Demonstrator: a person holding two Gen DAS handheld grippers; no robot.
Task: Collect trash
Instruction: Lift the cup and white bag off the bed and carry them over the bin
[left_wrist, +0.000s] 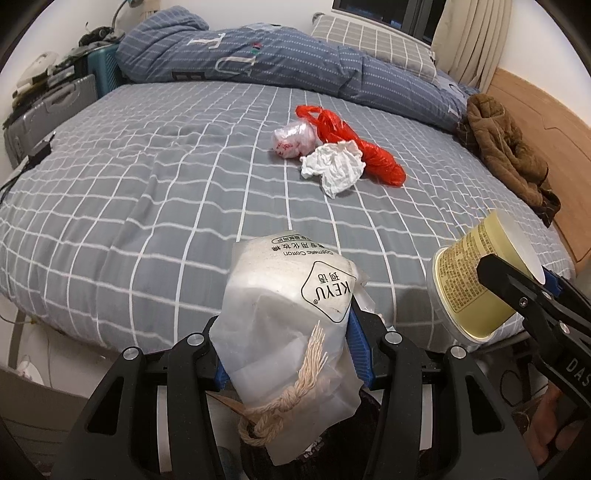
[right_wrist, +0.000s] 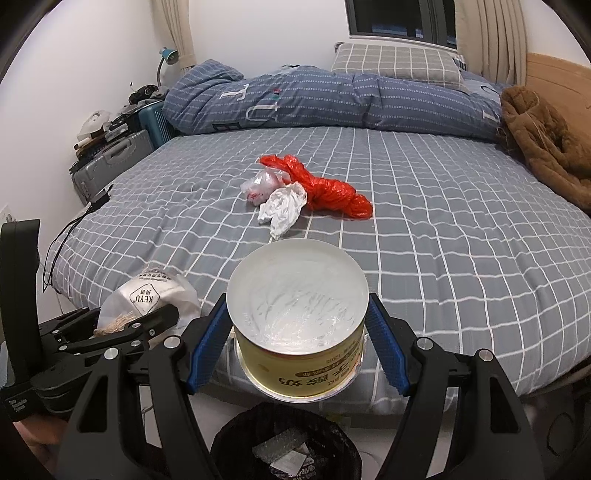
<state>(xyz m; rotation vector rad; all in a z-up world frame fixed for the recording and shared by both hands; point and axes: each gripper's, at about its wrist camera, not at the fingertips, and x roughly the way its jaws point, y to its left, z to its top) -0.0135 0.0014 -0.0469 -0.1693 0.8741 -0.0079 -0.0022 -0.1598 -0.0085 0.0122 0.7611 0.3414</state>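
Bedroom, grid-sheet bed (right_wrist: 424, 240) | left gripper (left_wrist: 286, 354) jaws clamp cotton-pad bag (left_wrist: 291, 306); right gripper (right_wrist: 297, 343) jaws grip yogurt cup (right_wrist: 297, 314) | both beside bed edge, above black-lined bin (right_wrist: 286, 443) | advice: centre each over bin before releasing | left on bed: red bag (right_wrist: 325, 188), tissue (right_wrist: 282, 208).

Bed with grey sheet, white grid lines (right_wrist: 424, 240), ahead of both tools. Straight ahead on sheet, touching cluster: crumpled white tissue (right_wrist: 282, 206), clear plastic bag (right_wrist: 260, 184), red plastic bag (right_wrist: 325, 188). Beyond: folded blue striped quilt (right_wrist: 314, 99), grey checked pillow (right_wrist: 395, 64). Far right: brown fleece garment (right_wrist: 543, 140).
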